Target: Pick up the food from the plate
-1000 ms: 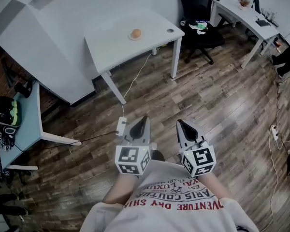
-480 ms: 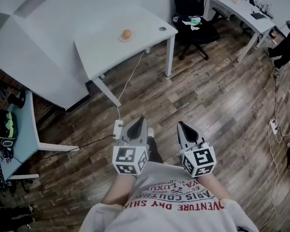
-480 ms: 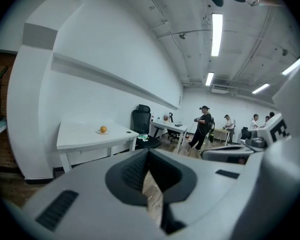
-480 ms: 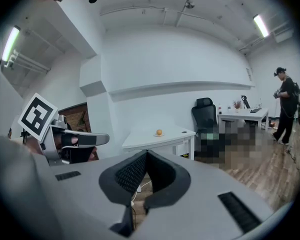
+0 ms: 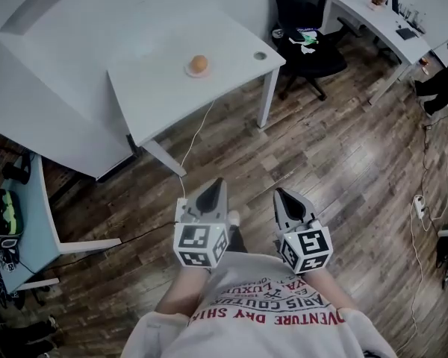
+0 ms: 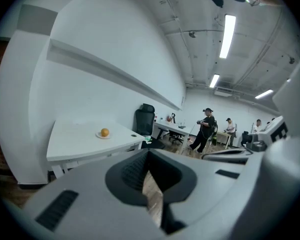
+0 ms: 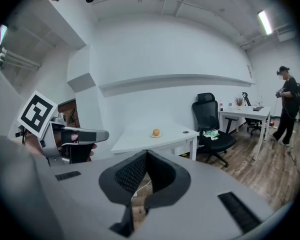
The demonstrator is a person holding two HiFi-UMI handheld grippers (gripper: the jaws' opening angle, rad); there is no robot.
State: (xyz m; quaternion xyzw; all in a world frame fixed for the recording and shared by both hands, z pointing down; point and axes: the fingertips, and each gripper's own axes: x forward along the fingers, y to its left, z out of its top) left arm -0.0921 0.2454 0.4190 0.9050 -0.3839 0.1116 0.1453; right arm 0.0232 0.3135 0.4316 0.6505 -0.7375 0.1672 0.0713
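The food, a small round orange-brown piece, sits on a small plate on the white worktop. It is well in from every edge, and closer to the end whose corner has a round cable hole. Nothing else stands on the worktop, so the approach to the plate looks open from the near long edge. A cable drops from that edge to the wooden floor, and a black office chair stands just past the corner with the hole.

Both tools are well apart from the worktop, held side by side low in front of the person's body over the floor and pointing towards the worktop. The left tool has its jaws together with nothing between them. The right tool is likewise closed and empty. Each tool's own camera shows the food small and far off beyond the closed tips.

This looks like a carrying posture for the approach: the jaws have nothing to grip and the food is out of reach. The pick-up has not begun. One tool will probably need to open before it reaches the plate, and the round food may roll if nudged.
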